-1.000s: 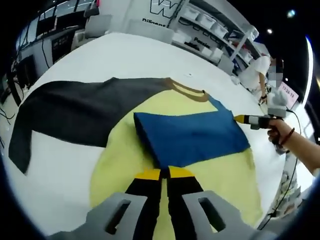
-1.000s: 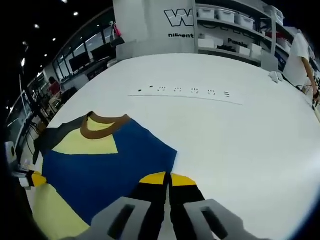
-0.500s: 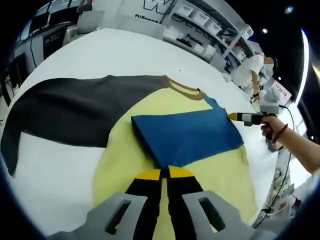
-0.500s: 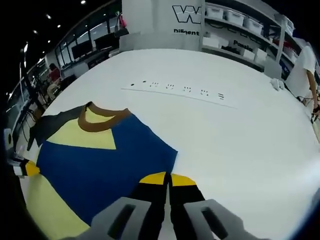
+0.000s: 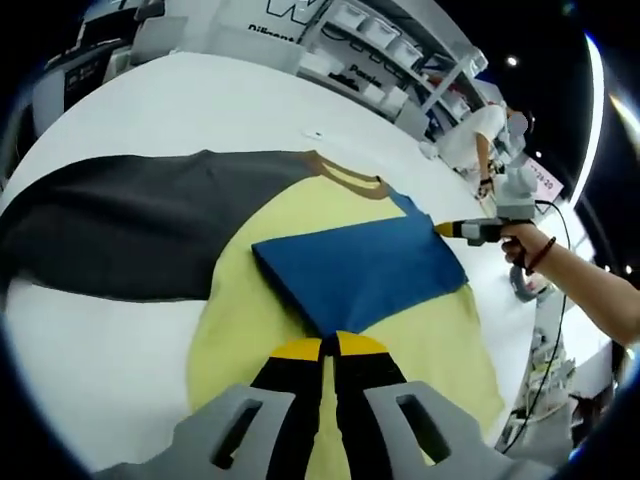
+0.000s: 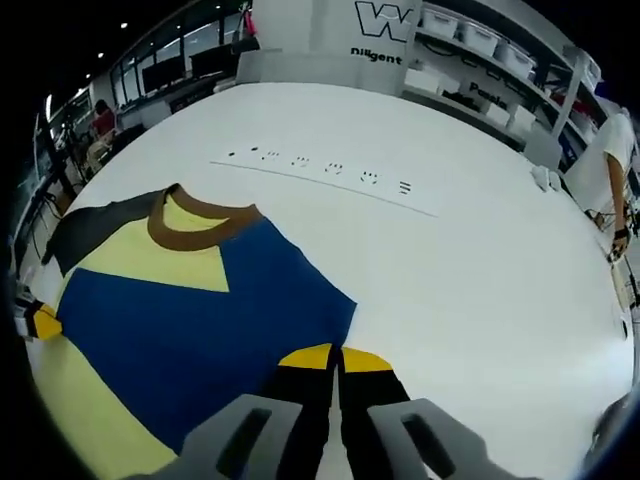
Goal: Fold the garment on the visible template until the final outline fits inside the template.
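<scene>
White table (image 6: 480,270) w/ garment (image 5: 340,270), shelving (image 6: 500,60) behind, left gripper (image 5: 329,345) & right gripper (image 6: 330,357) pinching blue fold

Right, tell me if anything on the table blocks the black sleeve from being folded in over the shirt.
Nothing visible does. The black sleeve lies flat on the white table, with bare tabletop around it. The blue sleeve is already folded across the yellow body, and both grippers hold its edge.
</scene>
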A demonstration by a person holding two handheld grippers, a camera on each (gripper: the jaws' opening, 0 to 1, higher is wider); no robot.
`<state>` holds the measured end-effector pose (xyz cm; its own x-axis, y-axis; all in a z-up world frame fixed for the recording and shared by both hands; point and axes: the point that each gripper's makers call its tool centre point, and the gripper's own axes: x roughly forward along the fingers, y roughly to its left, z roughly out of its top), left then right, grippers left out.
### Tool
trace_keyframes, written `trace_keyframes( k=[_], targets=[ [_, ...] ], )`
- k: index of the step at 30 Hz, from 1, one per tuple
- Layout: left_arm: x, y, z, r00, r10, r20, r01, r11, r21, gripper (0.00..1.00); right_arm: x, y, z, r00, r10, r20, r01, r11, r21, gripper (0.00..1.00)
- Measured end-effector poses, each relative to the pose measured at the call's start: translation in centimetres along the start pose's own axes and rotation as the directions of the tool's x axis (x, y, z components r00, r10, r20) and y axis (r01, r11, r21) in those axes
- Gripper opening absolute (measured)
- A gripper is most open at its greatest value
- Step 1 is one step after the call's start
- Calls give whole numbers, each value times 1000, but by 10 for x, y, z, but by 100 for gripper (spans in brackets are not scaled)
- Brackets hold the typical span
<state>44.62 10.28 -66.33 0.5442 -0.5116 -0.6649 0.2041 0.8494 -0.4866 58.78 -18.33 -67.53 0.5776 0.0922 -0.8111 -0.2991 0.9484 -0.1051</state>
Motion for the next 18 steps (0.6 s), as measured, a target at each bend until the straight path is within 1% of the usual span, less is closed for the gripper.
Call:
trace_keyframes(
  k=[3,9,14,18],
  targets=[
    [4,-8,0,1000,-12,1,12,1000,0,1,-1,-5,-1,1000,-9,-6,9,1000,-2,0],
    [13,-23,0,999,-45,-3,45,999,5,1,0,-23,-3,999,-35,-21,35,999,-2,0],
    [19,-29,2,999,-52,-3,52,999,12,1,-1,-33,-5,998,-52,-27,52,999,-5,0],
    [21,-31,1,999,-53,-4,53,998,14,1,-2,-35,-5,998,-62,-26,62,998,-17,0]
  ],
)
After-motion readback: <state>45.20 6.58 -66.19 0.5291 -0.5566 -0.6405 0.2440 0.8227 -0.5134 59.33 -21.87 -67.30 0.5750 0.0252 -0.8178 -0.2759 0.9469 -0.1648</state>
